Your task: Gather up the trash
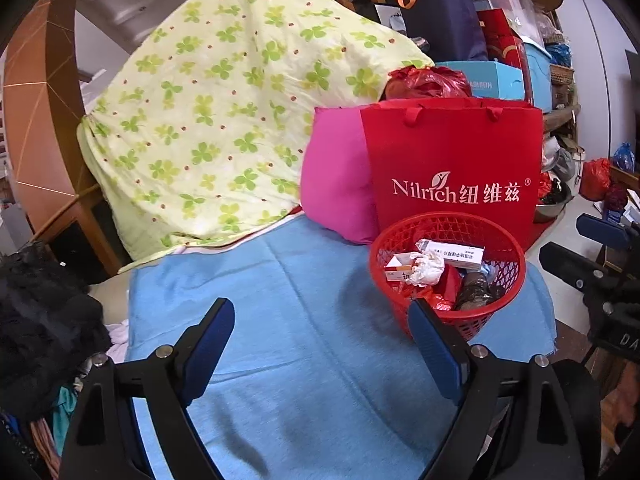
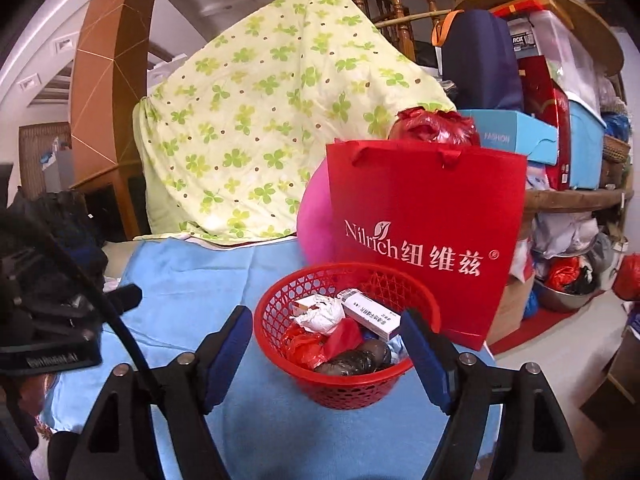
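Both grippers, left gripper point(image 1: 322, 344) and right gripper point(image 2: 328, 354), gape empty; the piled red basket point(image 2: 280, 354), lower centre, could tip if a finger clips its rim.

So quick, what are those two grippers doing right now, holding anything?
Left gripper: open, holding nothing, above the blue cloth.
Right gripper: open, holding nothing, in front of the red basket of trash.

Lower frame: left gripper point(image 1: 322, 344), black angular arms, blue pads, silver screws. Right gripper point(image 2: 326, 354) matches, black cable curving lower left.
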Action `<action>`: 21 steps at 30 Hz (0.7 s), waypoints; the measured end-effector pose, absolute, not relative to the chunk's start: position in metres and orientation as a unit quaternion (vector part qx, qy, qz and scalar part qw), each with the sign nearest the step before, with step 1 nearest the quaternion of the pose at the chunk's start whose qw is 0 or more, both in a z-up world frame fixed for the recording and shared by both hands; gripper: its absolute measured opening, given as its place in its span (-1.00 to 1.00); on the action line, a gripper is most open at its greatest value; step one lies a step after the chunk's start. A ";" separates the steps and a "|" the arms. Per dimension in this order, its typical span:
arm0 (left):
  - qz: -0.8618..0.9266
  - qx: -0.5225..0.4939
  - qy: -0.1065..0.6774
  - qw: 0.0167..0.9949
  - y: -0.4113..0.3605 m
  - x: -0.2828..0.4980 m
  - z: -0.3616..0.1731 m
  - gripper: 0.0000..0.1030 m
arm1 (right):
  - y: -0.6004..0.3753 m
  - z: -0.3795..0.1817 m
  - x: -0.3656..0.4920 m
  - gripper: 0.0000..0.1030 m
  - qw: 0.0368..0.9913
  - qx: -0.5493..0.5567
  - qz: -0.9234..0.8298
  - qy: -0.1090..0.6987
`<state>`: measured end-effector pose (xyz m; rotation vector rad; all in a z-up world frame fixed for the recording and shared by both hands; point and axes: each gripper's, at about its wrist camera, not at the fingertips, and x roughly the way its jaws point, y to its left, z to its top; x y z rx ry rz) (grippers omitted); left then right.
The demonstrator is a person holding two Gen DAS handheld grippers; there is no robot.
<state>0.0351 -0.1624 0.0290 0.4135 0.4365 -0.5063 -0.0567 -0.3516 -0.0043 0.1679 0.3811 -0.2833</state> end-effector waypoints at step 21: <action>-0.199 0.172 0.191 0.946 -0.122 -0.018 0.058 0.88 | -0.313 0.038 -0.100 0.54 0.955 0.058 -0.198 0.214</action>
